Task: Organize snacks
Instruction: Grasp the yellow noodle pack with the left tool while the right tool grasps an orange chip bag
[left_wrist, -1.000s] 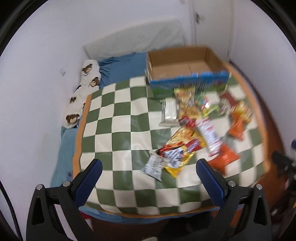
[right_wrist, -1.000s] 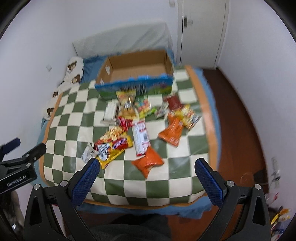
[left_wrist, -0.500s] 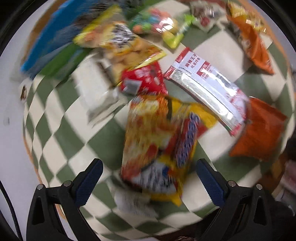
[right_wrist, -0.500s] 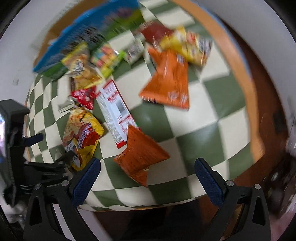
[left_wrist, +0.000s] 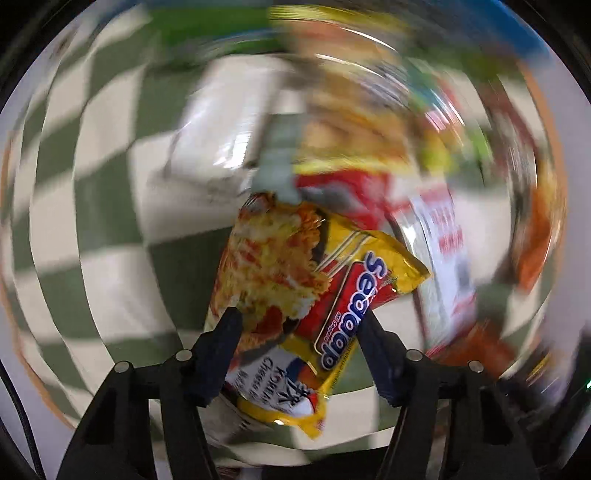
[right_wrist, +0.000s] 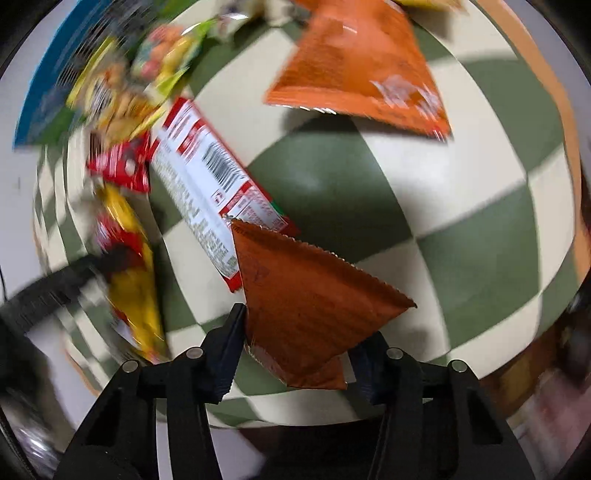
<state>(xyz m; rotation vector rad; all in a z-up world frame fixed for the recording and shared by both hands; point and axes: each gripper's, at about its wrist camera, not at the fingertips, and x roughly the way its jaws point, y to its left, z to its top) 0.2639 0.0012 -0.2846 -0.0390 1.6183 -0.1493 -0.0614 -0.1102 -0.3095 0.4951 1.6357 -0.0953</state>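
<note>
Both grippers have dropped from above the table onto the snacks. Left gripper (left_wrist: 299, 334), jaws closing, pads against the yellow-and-red crinkled noodle packet (left_wrist: 314, 291) between them. Right gripper (right_wrist: 297, 349), jaws closing, pinches the dark orange triangular foil pouch (right_wrist: 306, 302); beyond it, a white-and-red wrapper (right_wrist: 207, 192) on green-and-cream checked cloth (right_wrist: 461, 236).

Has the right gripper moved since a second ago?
Yes. The right gripper has dropped toward the checkered cloth, its jaws closing around the orange snack bag.

We see a shiny yellow noodle packet (left_wrist: 314, 280), a crinkly orange snack bag (right_wrist: 310, 306), and a soft checked cloth (right_wrist: 461, 206).
</note>
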